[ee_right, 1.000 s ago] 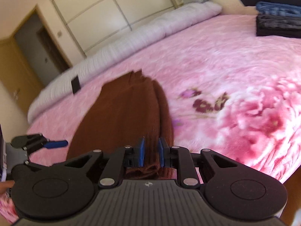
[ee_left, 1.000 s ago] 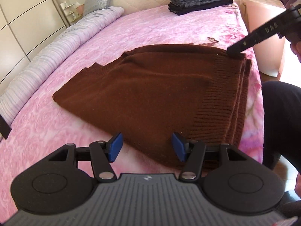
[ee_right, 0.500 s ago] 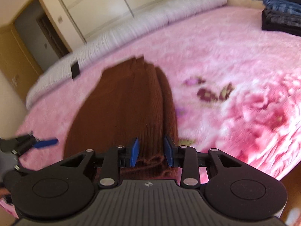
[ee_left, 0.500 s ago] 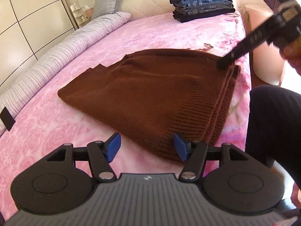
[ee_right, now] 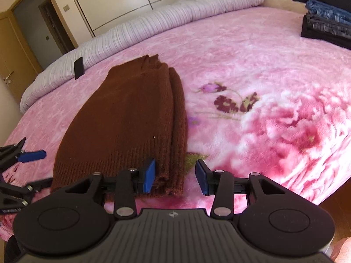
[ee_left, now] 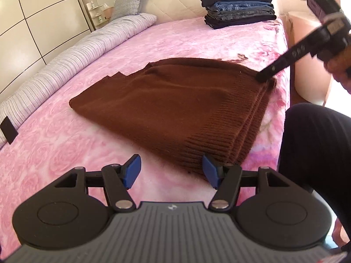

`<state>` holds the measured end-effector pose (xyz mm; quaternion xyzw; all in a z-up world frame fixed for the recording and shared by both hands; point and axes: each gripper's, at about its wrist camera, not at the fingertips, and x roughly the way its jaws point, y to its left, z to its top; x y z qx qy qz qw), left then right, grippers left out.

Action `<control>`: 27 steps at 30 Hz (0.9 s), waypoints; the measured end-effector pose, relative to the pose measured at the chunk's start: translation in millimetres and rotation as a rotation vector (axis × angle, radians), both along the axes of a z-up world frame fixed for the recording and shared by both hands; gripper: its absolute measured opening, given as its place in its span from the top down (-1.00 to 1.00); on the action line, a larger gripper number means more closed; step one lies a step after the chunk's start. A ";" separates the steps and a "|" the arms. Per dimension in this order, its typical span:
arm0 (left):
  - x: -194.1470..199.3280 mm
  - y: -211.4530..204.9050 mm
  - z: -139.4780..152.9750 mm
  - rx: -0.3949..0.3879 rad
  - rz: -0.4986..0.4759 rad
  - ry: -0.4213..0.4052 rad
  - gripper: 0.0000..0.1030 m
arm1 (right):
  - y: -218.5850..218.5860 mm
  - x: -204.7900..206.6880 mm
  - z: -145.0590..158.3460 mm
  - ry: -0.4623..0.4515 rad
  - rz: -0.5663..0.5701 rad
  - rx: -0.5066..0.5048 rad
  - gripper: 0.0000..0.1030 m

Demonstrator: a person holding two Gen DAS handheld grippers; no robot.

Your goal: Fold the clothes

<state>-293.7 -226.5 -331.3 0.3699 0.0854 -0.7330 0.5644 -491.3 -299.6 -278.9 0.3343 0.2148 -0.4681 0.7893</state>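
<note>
Sweater (ee_right: 122,127) folded flat on pink blanket (ee_right: 252,65), hem corner lying between right claw (ee_right: 175,176) pads, untouched. Right claw jaws just opened, letting corner go; a second ago they pinched it. Left claw (ee_left: 171,171) spread, empty, beside near hem corner. Fold looks set; stack of folded clothes (ee_left: 239,6) likely next stop.

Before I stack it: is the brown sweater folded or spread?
Folded: the brown sweater lies as a compact rectangle, several layered edges showing along its side.
</note>
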 end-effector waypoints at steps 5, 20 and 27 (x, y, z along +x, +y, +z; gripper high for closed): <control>6.3 14.2 18.7 -0.053 -0.003 -0.035 -0.20 | 14.5 7.4 27.1 -0.005 0.119 -0.117 0.15; -37.7 -1.2 -3.4 -0.054 0.096 -0.061 -0.16 | 9.0 38.8 6.8 0.209 0.324 -0.164 -0.17; -1.9 -11.0 15.2 0.011 0.163 0.108 -0.17 | -0.2 27.4 3.4 0.218 0.263 -0.164 -0.17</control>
